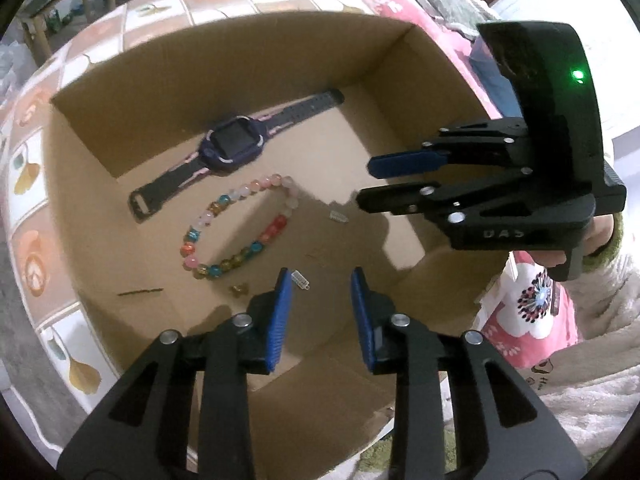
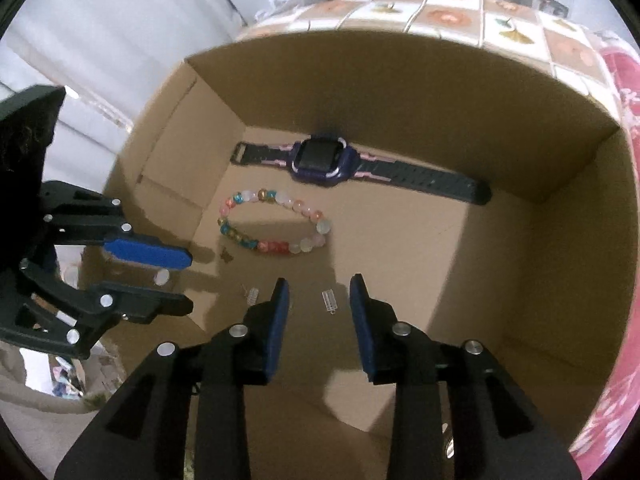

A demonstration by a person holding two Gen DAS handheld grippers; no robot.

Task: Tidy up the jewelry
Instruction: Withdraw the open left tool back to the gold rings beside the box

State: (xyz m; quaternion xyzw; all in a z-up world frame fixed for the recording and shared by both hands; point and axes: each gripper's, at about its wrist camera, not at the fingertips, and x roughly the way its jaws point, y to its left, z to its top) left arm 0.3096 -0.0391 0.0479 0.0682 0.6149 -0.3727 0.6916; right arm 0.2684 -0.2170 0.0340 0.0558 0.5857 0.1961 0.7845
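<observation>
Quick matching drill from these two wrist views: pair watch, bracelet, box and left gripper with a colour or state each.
1 watch
2 bracelet
3 box
4 left gripper

a brown cardboard
b open, nothing between its pads
c many-coloured beads
d dark purple, strap laid flat

Pairs: 1-d, 2-c, 3-a, 4-b

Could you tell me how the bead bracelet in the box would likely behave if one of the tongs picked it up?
The bead bracelet would probably sag: it is many separate round beads in a loop. The glossy beads may slip between flat pads. Lying flat on the box floor, it likely won't roll, only slide.
</observation>
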